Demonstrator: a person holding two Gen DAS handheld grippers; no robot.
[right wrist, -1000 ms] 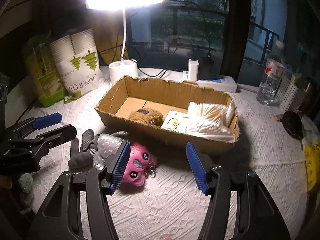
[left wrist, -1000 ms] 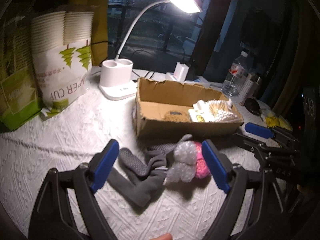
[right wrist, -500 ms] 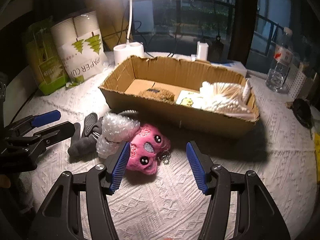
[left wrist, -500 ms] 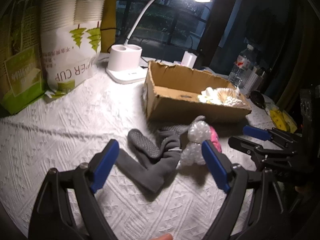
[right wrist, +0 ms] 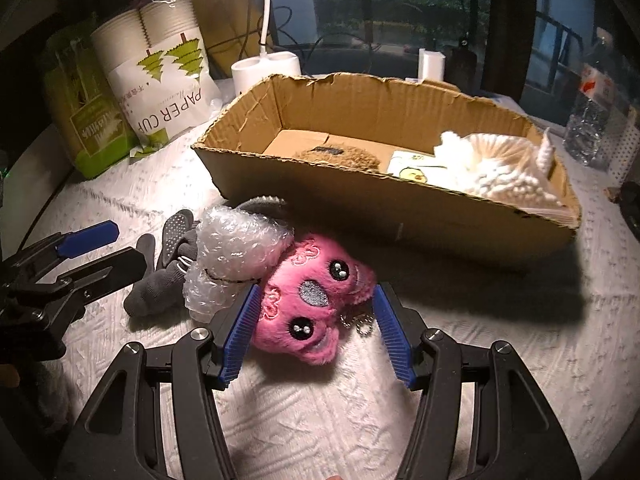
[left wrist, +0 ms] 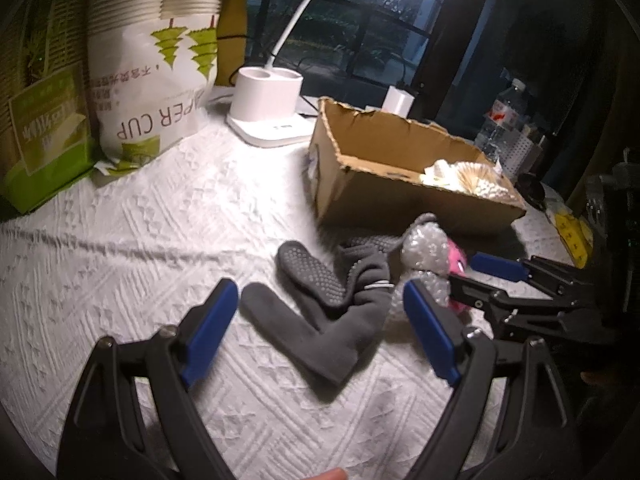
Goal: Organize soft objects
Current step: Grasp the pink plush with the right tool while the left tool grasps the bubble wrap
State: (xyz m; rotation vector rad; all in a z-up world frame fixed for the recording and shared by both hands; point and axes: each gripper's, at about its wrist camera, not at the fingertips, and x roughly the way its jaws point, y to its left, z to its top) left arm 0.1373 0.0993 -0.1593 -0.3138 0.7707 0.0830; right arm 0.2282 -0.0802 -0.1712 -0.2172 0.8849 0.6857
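- R gripper (right wrist: 316,332) was wide open, blue pads either side of the pink plush (right wrist: 316,304); small gaps showed on both sides, so not gripping.
- Plush lay on the cloth (right wrist: 500,380) just in front of the box (right wrist: 400,216), face up toward the cam, a metal ring at its lower right edge.
- Bubble wrap (right wrist: 236,256) touched the plush on its left, partly lying over it.
- Grey socks (right wrist: 160,280) sat left of the wrap, touching it.
- L gripper (left wrist: 320,332) was wide open too, holding nothing, pads low over the cloth with a sock (left wrist: 320,336) lying between them.
- Seen from the L cam, a 2nd sock w/ dotted sole (left wrist: 310,276) lay just beyond, toward the box.
- Inside the box: brown furry item (right wrist: 340,156) mid-floor, a printed pack (right wrist: 412,166) right of it, cotton swabs (right wrist: 500,172) at the right end.
- Behind the box: white lamp base (right wrist: 266,70); left of that, paper cup sleeve (right wrist: 160,68) and a green pack (right wrist: 88,120).
- Water bottle (right wrist: 592,120) stood beyond the box's right end.
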